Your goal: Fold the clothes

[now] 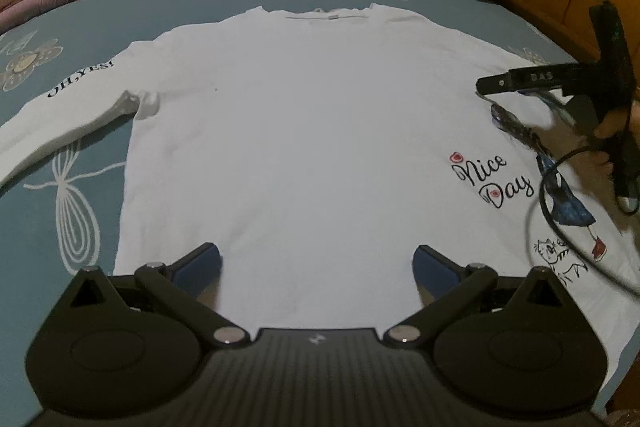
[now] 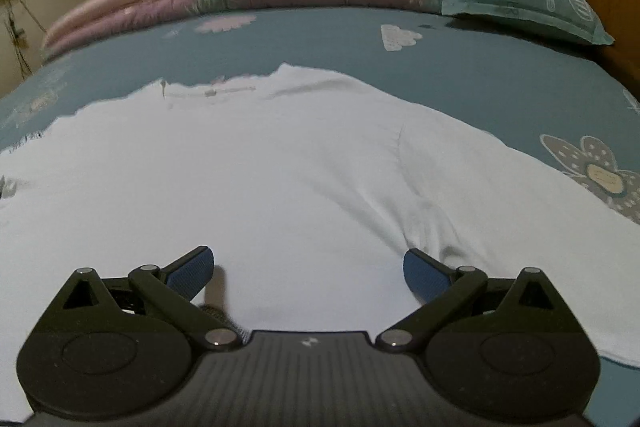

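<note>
Inspector: Surface?

Operator: A bed with a blue floral sheet [image 1: 100, 195]. The white long-sleeved shirt [image 1: 304, 131] lies flat on it, collar far, hem towards me.

Inspector: Grippers?

Operator: My left gripper [image 1: 318, 267] and right gripper [image 2: 308, 269] both gape wide, holding nothing. The right sits nearest the right sleeve [image 2: 520, 195], which runs outward.

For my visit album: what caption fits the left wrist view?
Open left tongs hover over a white long-sleeved cotton shirt spread flat on a teal flowered bedsheet.
</note>
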The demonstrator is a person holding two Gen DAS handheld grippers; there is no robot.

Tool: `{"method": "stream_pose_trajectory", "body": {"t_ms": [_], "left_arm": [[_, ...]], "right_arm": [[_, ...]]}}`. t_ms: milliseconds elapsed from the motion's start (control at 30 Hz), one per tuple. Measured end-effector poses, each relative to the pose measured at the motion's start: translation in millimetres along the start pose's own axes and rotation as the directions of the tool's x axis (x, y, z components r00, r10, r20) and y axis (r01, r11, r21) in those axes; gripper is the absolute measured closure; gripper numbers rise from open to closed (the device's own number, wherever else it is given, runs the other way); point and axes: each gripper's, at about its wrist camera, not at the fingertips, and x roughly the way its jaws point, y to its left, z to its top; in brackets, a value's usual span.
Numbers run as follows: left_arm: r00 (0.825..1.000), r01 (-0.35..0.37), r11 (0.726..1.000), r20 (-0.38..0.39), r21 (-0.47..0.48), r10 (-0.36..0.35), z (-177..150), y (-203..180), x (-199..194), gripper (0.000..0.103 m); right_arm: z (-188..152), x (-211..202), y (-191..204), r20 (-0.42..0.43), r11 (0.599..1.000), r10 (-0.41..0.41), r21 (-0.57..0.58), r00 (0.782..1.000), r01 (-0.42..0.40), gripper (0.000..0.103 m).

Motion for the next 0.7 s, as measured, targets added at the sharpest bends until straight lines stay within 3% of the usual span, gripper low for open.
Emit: {"method": "stream_pose_trajectory", "body": {"t_ms": [67, 167, 233, 333, 367, 500, 567, 700], "left_arm": [[1.0, -0.001, 1.0, -0.001, -0.007, 0.001, 0.8, 0.7, -1.6, 0.001], [1.0, 0.027, 0.999, -0.003, -0.031, -0.027, 1.7, 0.8, -5.7, 0.001], [0.999, 0.039, 0.999, -0.018, -0.016, -0.039, -2.0, -1.7, -7.2, 0.001], [0.999, -0.034, 0.998, -0.033, 0.045, 0.035, -12.1, -2.6, -10.2, 0.0], [0.998, -0.055, 0.997, -0.04, 0.049, 0.057, -14.5, -1.1, -12.4, 0.001], [0.993, -0.092, 0.996, -0.071, -0.012, 0.091, -16.3, 6.1, -28.7, 0.001], [0.996, -0.067, 0.998, -0.053, -0.009, 0.066, -16.5, -0.9, -39.4, 0.001], [0.999, 0.029, 0.998, -0.04, 0.058, -0.026, -19.7, -32.2, -48.8, 0.001]], "right_arm": [[1.2, -9.5, 15.6, -0.009, 0.999, 0.005, -0.048, 1.0, -0.005, 0.0], [-9.8, -28.1, 42.9, -0.001, 0.988, 0.085, -0.131, 0.996, -0.084, 0.0], [-21.2, -31.3, 52.6, -0.024, 0.985, 0.057, -0.16, 0.998, -0.06, 0.0], [-46.7, -32.7, 50.6, -0.06, 0.976, 0.006, -0.215, 0.998, -0.018, 0.0], [-55.0, -41.4, 44.4, -0.036, 0.977, 0.019, -0.21, 0.999, -0.026, 0.0], [-70.2, -67.3, 26.5, -0.084, 0.993, -0.035, -0.114, 0.996, 0.025, 0.0], [-78.2, -87.2, 37.9, -0.065, 0.99, -0.042, -0.135, 0.997, 0.033, 0.0], [-100.7, -120.6, 71.7, -0.021, 0.984, 0.022, -0.178, 1.0, -0.025, 0.0]]}}
